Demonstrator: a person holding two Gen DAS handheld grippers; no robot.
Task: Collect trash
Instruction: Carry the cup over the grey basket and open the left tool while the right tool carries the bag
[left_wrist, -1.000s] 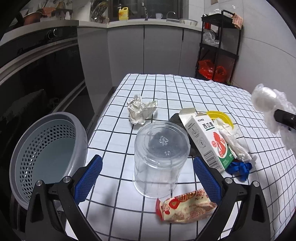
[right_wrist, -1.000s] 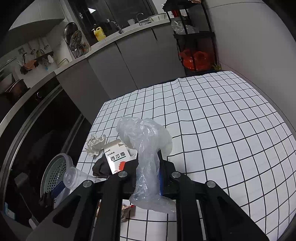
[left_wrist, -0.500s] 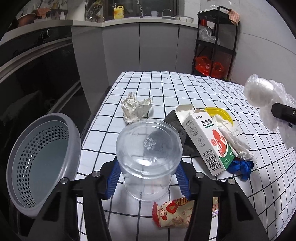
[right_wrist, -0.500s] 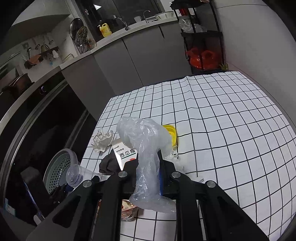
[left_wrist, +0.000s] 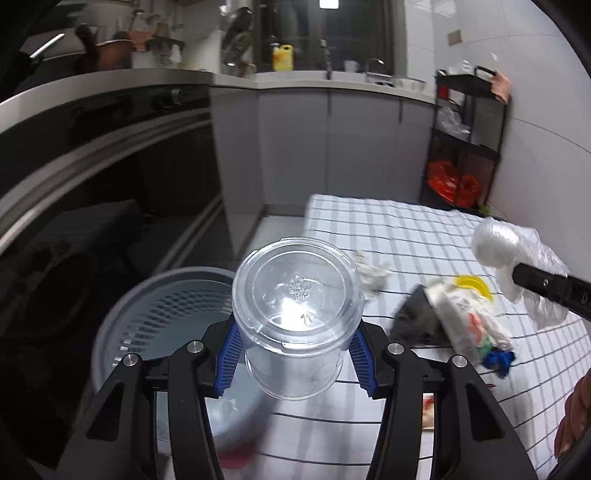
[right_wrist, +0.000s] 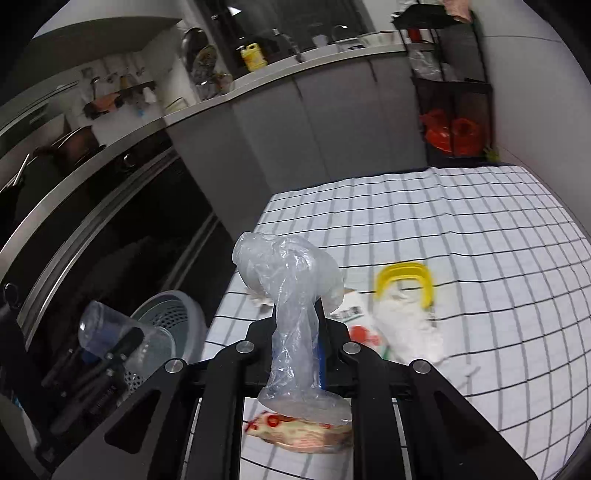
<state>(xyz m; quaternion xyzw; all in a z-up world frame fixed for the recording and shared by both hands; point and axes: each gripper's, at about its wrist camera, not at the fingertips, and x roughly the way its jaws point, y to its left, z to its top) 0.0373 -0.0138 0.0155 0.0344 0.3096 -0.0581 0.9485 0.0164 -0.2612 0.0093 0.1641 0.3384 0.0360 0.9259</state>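
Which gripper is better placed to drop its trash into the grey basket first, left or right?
Left, probably. The left gripper holds the clear cup beside the grey basket. The right gripper, clamping the plastic bag, is over the table.

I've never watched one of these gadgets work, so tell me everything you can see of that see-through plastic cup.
The clear plastic cup is a smooth, see-through tumbler with a recycling mark moulded into its round base. It looks empty. It lies tipped on its side, base toward the left camera, clamped between the blue pads of the left gripper. It is held in the air, off the checked tablecloth, by the grey perforated basket.
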